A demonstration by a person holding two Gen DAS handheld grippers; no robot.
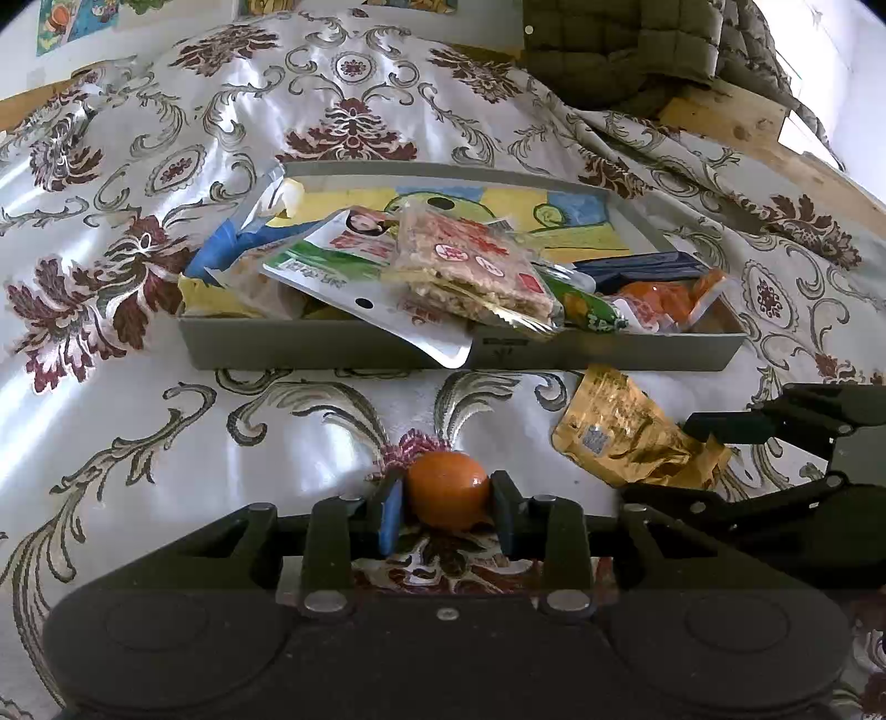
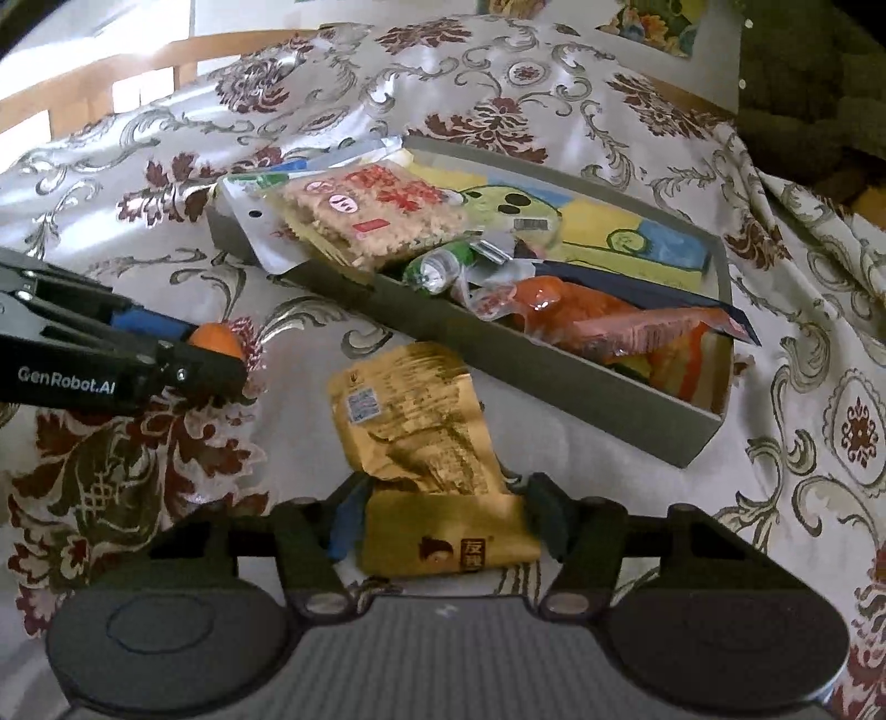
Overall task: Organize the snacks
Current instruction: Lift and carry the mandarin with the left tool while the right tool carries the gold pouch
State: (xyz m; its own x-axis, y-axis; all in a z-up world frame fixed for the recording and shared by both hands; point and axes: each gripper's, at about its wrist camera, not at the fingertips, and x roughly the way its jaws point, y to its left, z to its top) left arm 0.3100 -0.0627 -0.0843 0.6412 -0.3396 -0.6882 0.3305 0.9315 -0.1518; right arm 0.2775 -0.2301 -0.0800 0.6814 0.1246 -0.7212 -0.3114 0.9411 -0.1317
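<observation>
A grey shallow tray lies on the patterned cloth, also in the right wrist view. It holds several snack packs, a rice-cracker pack on top. My left gripper is shut on a small orange round snack, seen from the right wrist too. My right gripper is closed on a gold foil packet, which lies on the cloth just in front of the tray and also shows in the left wrist view.
The floral cloth covers the whole surface. A dark quilted cushion sits behind the tray at the back right. Wooden frame edges show past the cloth. Pictures lean at the back.
</observation>
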